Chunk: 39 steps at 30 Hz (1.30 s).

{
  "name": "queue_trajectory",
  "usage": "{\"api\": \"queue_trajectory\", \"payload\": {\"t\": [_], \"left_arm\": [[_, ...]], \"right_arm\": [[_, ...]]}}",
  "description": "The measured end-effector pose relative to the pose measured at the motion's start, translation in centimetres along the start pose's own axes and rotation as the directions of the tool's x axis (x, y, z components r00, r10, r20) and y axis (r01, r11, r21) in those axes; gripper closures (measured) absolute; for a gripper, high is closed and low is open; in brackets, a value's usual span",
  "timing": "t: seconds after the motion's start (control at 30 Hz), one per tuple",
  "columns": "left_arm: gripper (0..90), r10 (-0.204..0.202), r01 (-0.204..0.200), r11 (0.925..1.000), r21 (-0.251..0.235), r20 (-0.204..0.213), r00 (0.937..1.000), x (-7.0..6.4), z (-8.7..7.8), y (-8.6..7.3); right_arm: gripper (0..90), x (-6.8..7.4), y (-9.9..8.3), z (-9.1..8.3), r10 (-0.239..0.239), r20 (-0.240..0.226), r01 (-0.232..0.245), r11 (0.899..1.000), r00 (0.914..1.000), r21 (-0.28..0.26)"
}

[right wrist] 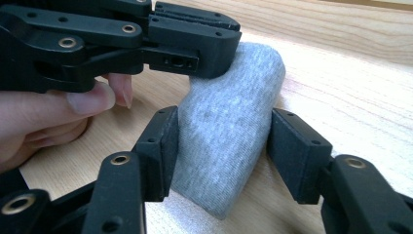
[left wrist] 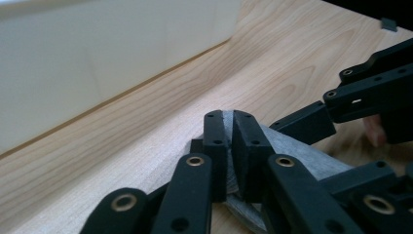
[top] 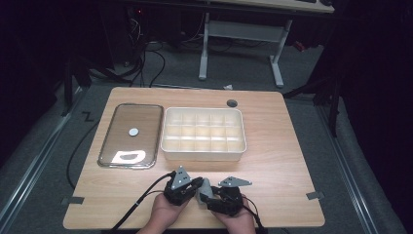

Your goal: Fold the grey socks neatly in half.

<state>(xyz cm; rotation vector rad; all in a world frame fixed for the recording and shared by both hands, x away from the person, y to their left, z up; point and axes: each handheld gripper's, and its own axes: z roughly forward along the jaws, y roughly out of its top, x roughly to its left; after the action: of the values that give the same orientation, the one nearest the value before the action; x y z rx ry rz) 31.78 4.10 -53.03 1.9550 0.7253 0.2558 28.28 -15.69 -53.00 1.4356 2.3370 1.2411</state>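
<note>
Left gripper (left wrist: 228,146) pinches sock (right wrist: 229,131) edge; right gripper (right wrist: 221,151) spread around it, near table (top: 287,161) front edge.

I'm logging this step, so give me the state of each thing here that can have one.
Sock: grey, folded, lying on the table, held by both grippers.
Left hand-held gripper: shut on the sock's edge.
Right hand-held gripper: jaws around the sock, left jaw touching, right jaw just apart.
Box: open, its compartments empty.
Lid: off, flat beside the box.
</note>
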Motion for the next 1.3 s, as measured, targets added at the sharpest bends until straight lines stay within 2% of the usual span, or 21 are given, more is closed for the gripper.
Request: {"api": "queue_trajectory", "payload": {"t": [0.1, 0.17, 0.23, 0.3, 0.4, 0.47, 0.57, 0.67, 0.8, 1.07, 1.3], "left_arm": [[77.6, -0.006, 0.006, 0.9996, -0.026, 0.016, 0.9999, 0.0, -1.1, -0.1], [74.5, 0.004, -0.004, 0.9986, -0.054, 0.003, 1.0000, 0.3, -2.4, -0.1], [69.2, 0.025, -0.027, 0.9973, -0.068, -0.033, 0.9991, 0.9, -4.3, -0.2], [64.6, 0.037, -0.043, 0.9970, -0.065, -0.086, 0.9956, 1.8, -6.5, -0.7], [61.5, 0.005, -0.014, 0.9981, -0.060, -0.141, 0.9900, 3.2, -9.1, -2.2], [61.2, -0.006, -0.003, 0.9985, -0.054, -0.160, 0.9871, 3.7, -10.0, -3.2], [61.2, 0.010, -0.015, 0.9995, -0.026, -0.194, 0.9810, 4.2, -10.5, -3.9], [61.1, -0.016, 0.008, 0.9991, -0.042, -0.200, 0.9796, 4.5, -11.0, -4.3], [60.1, 0.022, -0.028, 0.9993, -0.024, -0.230, 0.9730, 4.4, -10.9, -4.5], [58.9, 0.028, -0.033, 0.9993, -0.020, -0.228, 0.9732, 4.4, -10.7, -4.6], [57.3, 0.015, -0.021, 0.9994, -0.026, -0.233, 0.9723, 4.5, -10.8, -4.6]], "right_arm": [[49.5, 0.1, 0.1, 0.1, -0.012, -0.004, 0.012, 1.000, 0.9999, 0.005], [52.2, 0.2, 0.1, 0.1, -0.016, -0.009, 0.016, 1.000, 0.9998, 0.011], [53.6, 0.3, 0.1, 0.2, -0.029, -0.014, 0.029, 0.999, 0.9995, 0.013], [54.9, 0.4, 0.1, 0.3, -0.040, -0.013, 0.041, 0.999, 0.9991, 0.017], [55.6, 0.5, 0.2, 0.4, -0.045, -0.009, 0.045, 0.999, 0.9989, 0.020], [56.0, 0.6, 0.3, 0.4, -0.048, -0.006, 0.048, 0.998, 0.9988, 0.026], [57.2, 0.6, 0.3, 0.4, -0.052, -0.011, 0.052, 0.998, 0.9986, 0.029], [57.7, 0.6, 0.4, 0.5, -0.054, -0.013, 0.055, 0.998, 0.9984, 0.033], [58.1, 0.6, 0.4, 0.4, -0.059, -0.019, 0.060, 0.998, 0.9981, 0.035], [58.0, 0.5, 0.5, 0.5, -0.070, -0.030, 0.071, 0.997, 0.9971, 0.042], [57.6, 0.6, 0.7, 0.6, -0.092, -0.026, 0.093, 0.994, 0.9954, 0.056]]}}
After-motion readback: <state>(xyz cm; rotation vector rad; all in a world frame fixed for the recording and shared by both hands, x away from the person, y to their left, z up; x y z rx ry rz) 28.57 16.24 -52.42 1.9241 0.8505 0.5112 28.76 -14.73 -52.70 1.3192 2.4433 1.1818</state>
